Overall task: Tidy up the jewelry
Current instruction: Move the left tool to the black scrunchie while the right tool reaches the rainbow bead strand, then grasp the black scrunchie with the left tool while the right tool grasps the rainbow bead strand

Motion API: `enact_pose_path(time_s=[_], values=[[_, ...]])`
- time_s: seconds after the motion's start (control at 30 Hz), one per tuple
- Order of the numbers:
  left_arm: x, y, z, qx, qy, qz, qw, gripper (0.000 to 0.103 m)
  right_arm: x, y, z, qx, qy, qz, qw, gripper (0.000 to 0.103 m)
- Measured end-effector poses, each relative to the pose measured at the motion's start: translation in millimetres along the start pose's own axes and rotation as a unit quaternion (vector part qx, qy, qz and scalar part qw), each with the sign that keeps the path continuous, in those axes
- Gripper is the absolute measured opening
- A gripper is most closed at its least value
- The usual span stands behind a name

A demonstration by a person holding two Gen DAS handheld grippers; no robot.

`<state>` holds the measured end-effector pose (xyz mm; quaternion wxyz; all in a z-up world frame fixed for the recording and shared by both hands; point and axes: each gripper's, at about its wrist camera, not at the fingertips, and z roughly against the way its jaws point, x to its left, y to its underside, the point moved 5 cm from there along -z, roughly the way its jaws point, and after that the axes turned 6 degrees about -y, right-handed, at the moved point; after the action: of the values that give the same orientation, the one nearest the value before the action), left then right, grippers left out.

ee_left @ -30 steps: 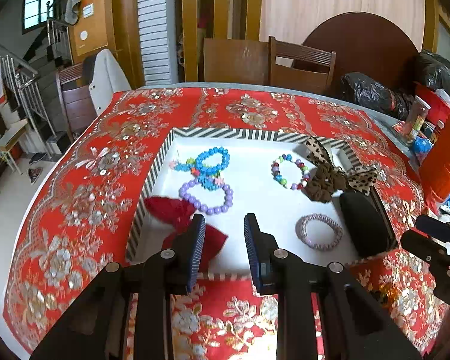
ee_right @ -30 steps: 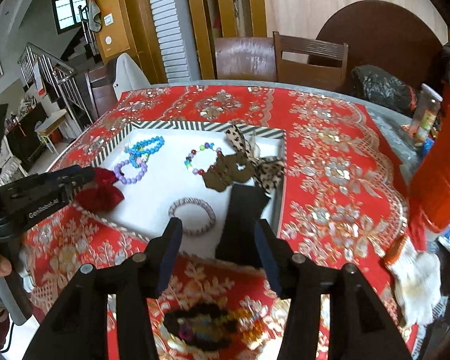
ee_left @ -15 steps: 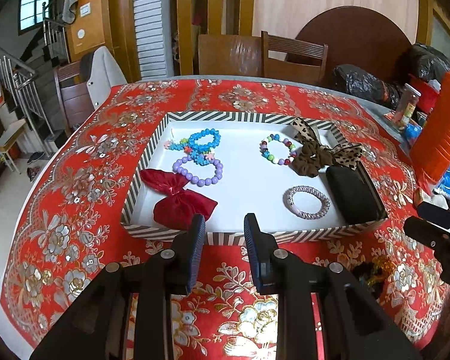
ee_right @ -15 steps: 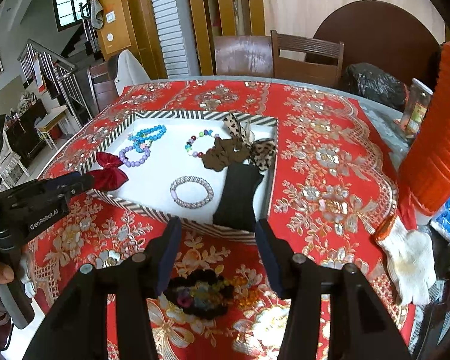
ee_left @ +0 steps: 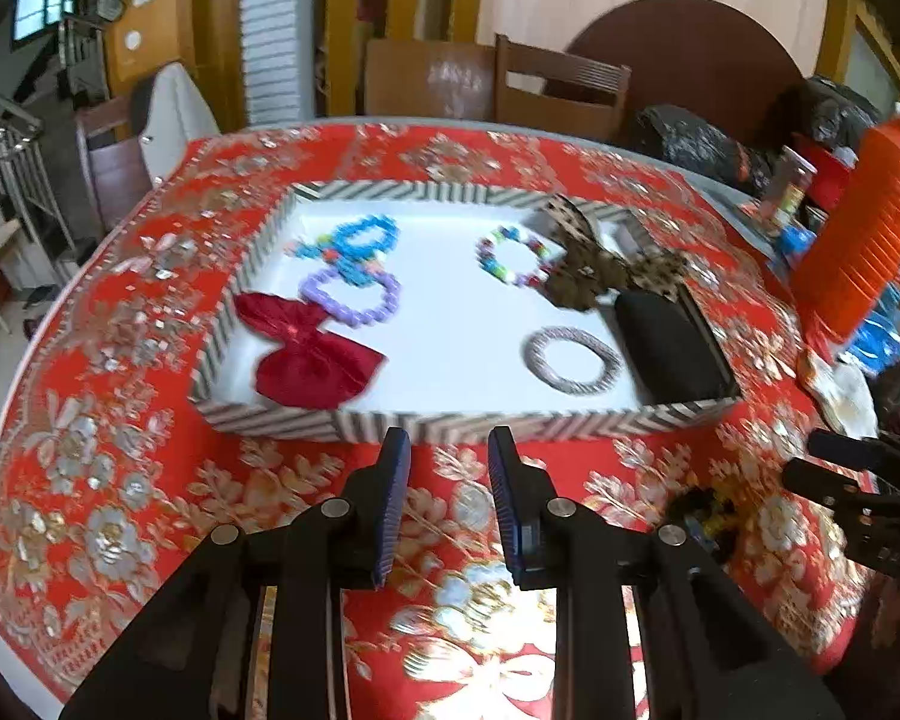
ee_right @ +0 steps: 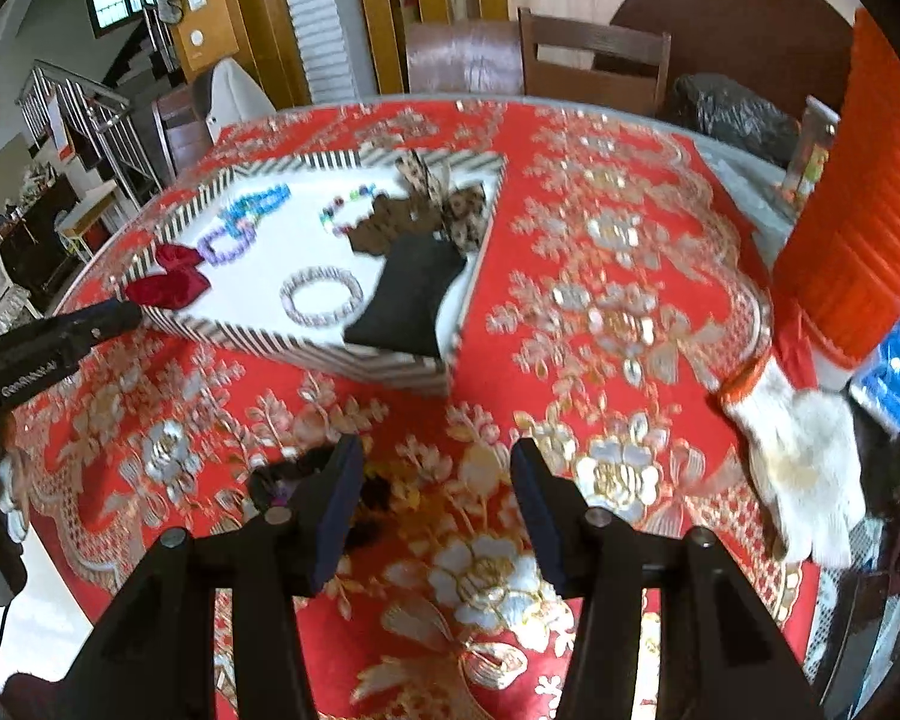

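Note:
A striped tray (ee_left: pixel 600 417) with a white floor holds a red bow (ee_left: pixel 306 354), blue beads (ee_left: pixel 354 240), a purple bead bracelet (ee_left: pixel 354 297), a multicolour bracelet (ee_left: pixel 510 258), a leopard bow (ee_left: pixel 600 264), a silver bracelet (ee_left: pixel 573 358) and a black pouch (ee_left: pixel 666 348). My left gripper (ee_left: pixel 449 480) hovers open over the cloth just before the tray's near wall, with nothing between its fingers. My right gripper (ee_right: pixel 438 480) is open above a dark tangle of jewelry (ee_right: pixel 384 492) on the cloth, half hidden behind its left finger.
A red floral cloth (ee_right: pixel 600 312) covers the table. A white glove (ee_right: pixel 804 450) and an orange ribbed stack (ee_right: pixel 858 228) sit at the right edge. Black bags (ee_left: pixel 690 144) and wooden chairs (ee_left: pixel 558 90) stand behind. The left gripper (ee_right: pixel 129 312) shows beside the tray's corner.
Both grippers have drawn back from the tray toward the table's near edge and sunk a little. The dark tangle now lies right under the right gripper's fingers. Jaw widths look unchanged.

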<state>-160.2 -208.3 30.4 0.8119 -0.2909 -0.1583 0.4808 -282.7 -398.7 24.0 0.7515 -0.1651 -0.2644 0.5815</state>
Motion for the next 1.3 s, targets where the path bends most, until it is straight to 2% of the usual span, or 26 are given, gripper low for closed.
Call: enact_pose_path(time_s=[0.37,0.4,0.5,0.57,0.73,0.87,0.97,1.17,1.2,1.23,1.3], values=[[-30,16,-1,0.038,0.059,-0.037,0.9968,0.024,-11,19,-41,0.061,0.015,0.007,0.998,0.050],[-33,18,-1,0.041,0.063,-0.040,0.9964,0.024,-10,20,-41,0.055,0.019,0.015,0.998,0.049],[-46,22,-3,0.054,0.085,-0.051,0.9936,0.024,-8,22,-42,0.054,0.030,0.035,0.997,0.037],[-55,24,-3,0.059,0.097,-0.061,0.9917,0.024,-8,22,-41,0.054,0.041,0.037,0.997,0.009],[-79,28,-7,0.074,0.126,-0.086,0.9855,0.024,-17,21,-30,0.040,0.023,0.008,0.999,0.009],[-98,33,-12,0.091,0.157,-0.107,0.9777,0.031,-21,17,-20,0.022,0.011,-0.010,1.000,0.009],[-111,37,-17,0.095,0.154,-0.131,0.9748,0.032,-23,15,-17,0.015,0.008,-0.016,1.000,0.009],[-123,38,-34,0.106,0.148,-0.140,0.9732,0.032,-21,14,-15,0.008,-0.004,-0.025,1.000,0.009],[-126,41,-38,0.111,0.142,-0.149,0.9724,0.031,-21,15,-15,0.009,-0.005,-0.025,1.000,0.009],[-127,41,-37,0.100,0.138,-0.152,0.9735,0.030,-21,14,-15,0.008,-0.004,-0.026,1.000,0.009],[-128,43,-37,0.093,0.128,-0.165,0.9736,0.017,-22,13,-13,0.004,-0.003,-0.028,1.000,0.009]])
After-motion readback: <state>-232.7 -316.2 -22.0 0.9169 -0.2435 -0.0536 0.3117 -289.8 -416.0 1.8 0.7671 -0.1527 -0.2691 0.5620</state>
